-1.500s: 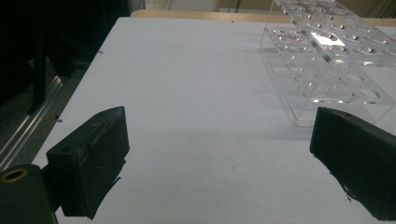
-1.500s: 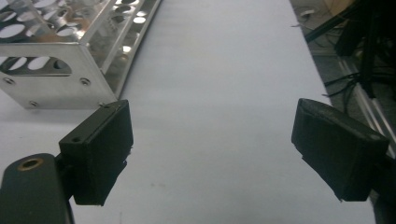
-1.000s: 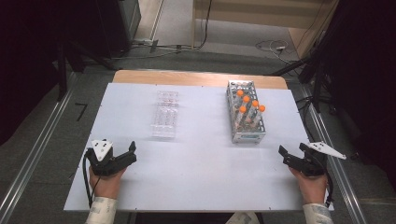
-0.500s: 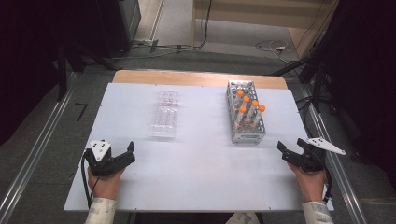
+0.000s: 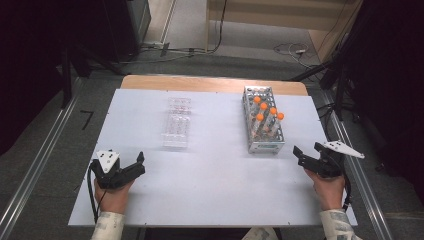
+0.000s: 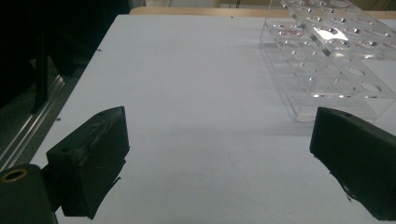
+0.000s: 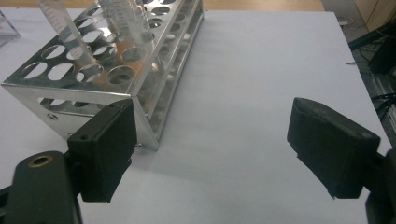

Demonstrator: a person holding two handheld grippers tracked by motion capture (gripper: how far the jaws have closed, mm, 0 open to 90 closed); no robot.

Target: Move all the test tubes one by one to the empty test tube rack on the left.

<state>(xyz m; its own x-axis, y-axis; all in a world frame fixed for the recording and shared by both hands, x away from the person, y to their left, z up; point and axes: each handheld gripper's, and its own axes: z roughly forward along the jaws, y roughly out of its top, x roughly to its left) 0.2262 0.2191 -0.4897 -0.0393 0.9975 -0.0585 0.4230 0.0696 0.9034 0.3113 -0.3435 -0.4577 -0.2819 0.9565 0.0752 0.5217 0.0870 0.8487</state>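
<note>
A metal rack [image 5: 263,145] stands right of centre on the white table [image 5: 215,190] and holds several orange-capped tubes [image 5: 264,106]. A clear, empty plastic rack [image 5: 176,125] lies left of centre. My left gripper [image 5: 140,164] rests near the front left, open, a little short of the clear rack [image 6: 327,70]; nothing lies between its jaws [image 6: 219,126]. My right gripper [image 5: 306,150] sits at the front right, open and empty, just right of the metal rack's near corner [image 7: 140,135]. In the right gripper view [image 7: 212,112], clear tubes [image 7: 123,18] lean in the rack's holes.
The table's wooden back edge [image 5: 215,82] lies beyond both racks. Metal rails [image 5: 30,175] run along the floor on both sides. Dark stands and cables [image 5: 340,75] crowd the area behind and to the right of the table.
My right gripper has crept forward and a little left, closer to the metal rack's near corner. The left gripper has hardly moved. Both stay open.
</note>
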